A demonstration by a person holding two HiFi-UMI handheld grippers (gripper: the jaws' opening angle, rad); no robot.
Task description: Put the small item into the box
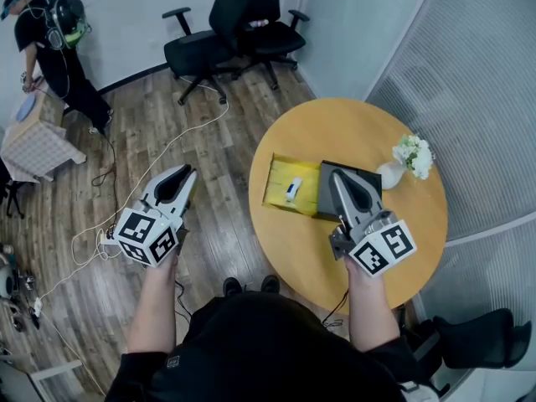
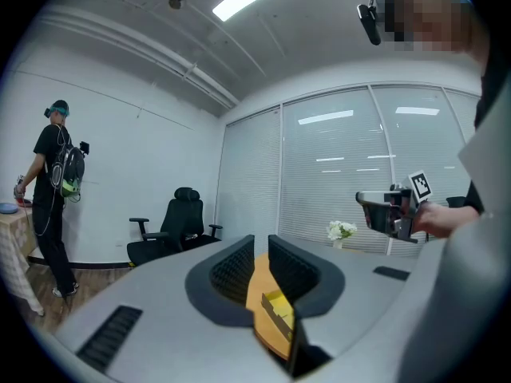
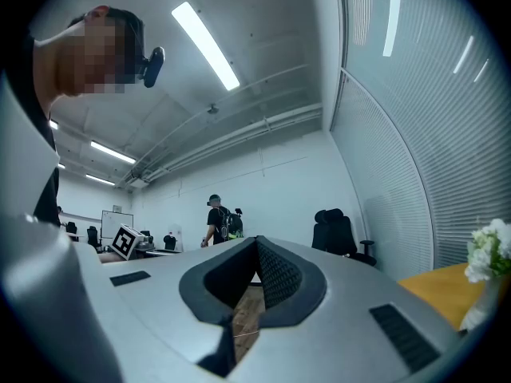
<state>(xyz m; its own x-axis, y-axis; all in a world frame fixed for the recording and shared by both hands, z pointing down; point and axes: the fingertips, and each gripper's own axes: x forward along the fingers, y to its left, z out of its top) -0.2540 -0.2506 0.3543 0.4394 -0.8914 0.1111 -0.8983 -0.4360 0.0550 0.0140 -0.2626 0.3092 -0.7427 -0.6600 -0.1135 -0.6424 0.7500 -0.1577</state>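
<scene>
On the round counter [image 1: 335, 128] an open yellow box [image 1: 276, 193] lies just to the left of the right claw [image 1: 335, 174]. In the box rests the small white item [image 1: 293, 188], flat on its floor, near the middle. A dark box [image 1: 373, 182] sits against the yellow one's right side, directly under the right claw; what it contains cannot be made out. Beyond the right claw and to its right stands a white vase of flowers [image 1: 410, 159].

The right claw has its tips pressed together, with nothing gripped. Through the wedge below its pads only wooden floor [image 3: 243, 309] shows. The left claw [image 1: 186, 174] hangs off the counter, above the floor, and is well to the left of the yellow box. Its pads [image 2: 238, 271] stand a narrow slit apart, with nothing between them, and through that slit the counter edge and the yellow box [image 2: 278, 309] show ahead.

The small item lies just left of the right claw's tips and apart from them. It is well clear of the left claw, off to that claw's right.
</scene>
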